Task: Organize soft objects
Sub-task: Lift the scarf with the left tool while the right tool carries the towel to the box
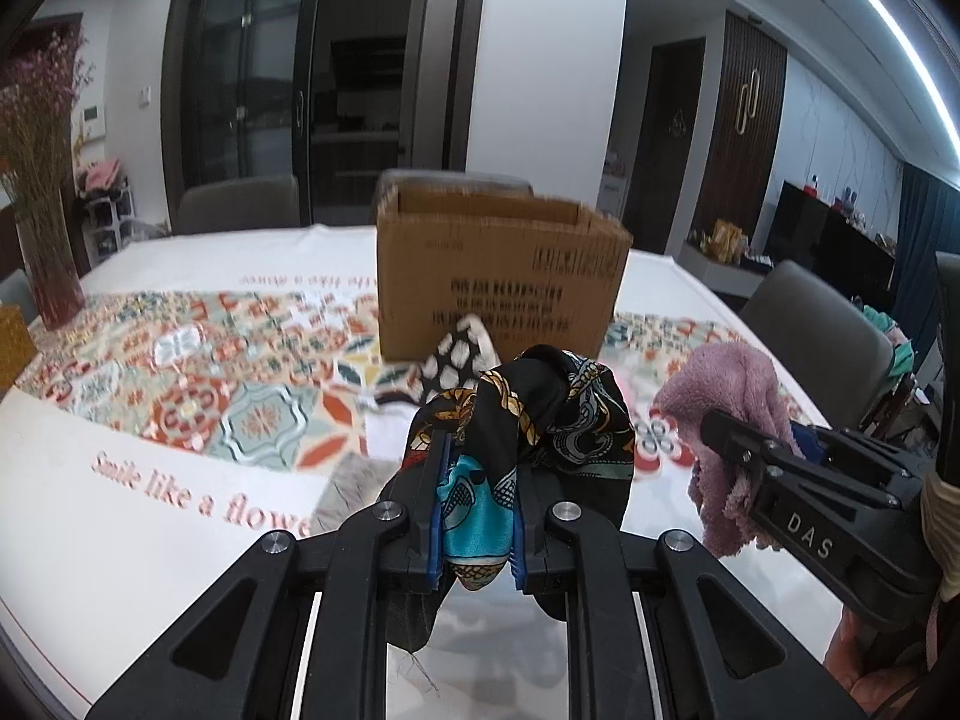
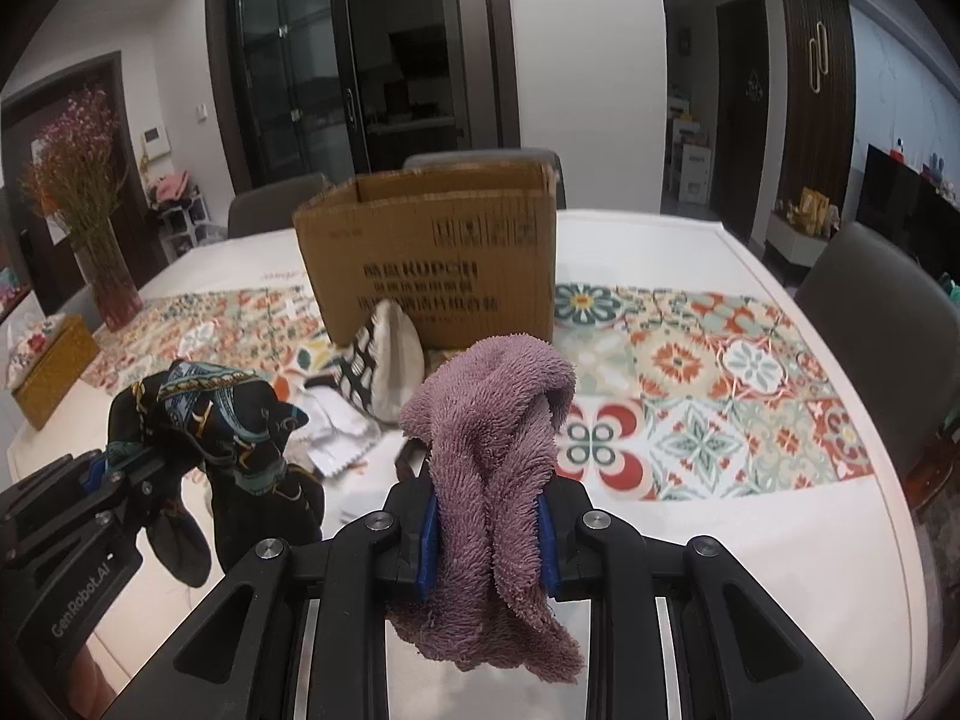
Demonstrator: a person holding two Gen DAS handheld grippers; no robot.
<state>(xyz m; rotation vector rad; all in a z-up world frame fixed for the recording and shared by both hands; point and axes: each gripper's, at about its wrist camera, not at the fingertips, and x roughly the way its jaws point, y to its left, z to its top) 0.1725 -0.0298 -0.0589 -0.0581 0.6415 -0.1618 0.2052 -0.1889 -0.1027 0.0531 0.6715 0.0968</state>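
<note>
The left hand-held gripper (image 1: 477, 516) is clamped on a black patterned scarf (image 1: 528, 420), and the right hand-held gripper (image 2: 489, 531) is pinched on a mauve terry towel (image 2: 498, 438); both cloths hang clear above the counter (image 2: 750, 516), with the open cardboard box (image 2: 432, 264) standing just beyond them on the patterned runner. A spotted pouch (image 2: 384, 360) and some white cloths (image 2: 336, 426) lie on the counter in front of the box. The scarf looks thin and silky, so it is probably light and slippery; it is bunched thick between the pads, which suits it better than a single layer that could slide out. The towel looks fluffy and a little heavier, its pile likely to give the pads good friction, and it is gripped near the middle so two ends droop. Both are limp and will swing and trail, so I judge each must be carried high enough for its hanging ends to clear the box rim before release.
</note>
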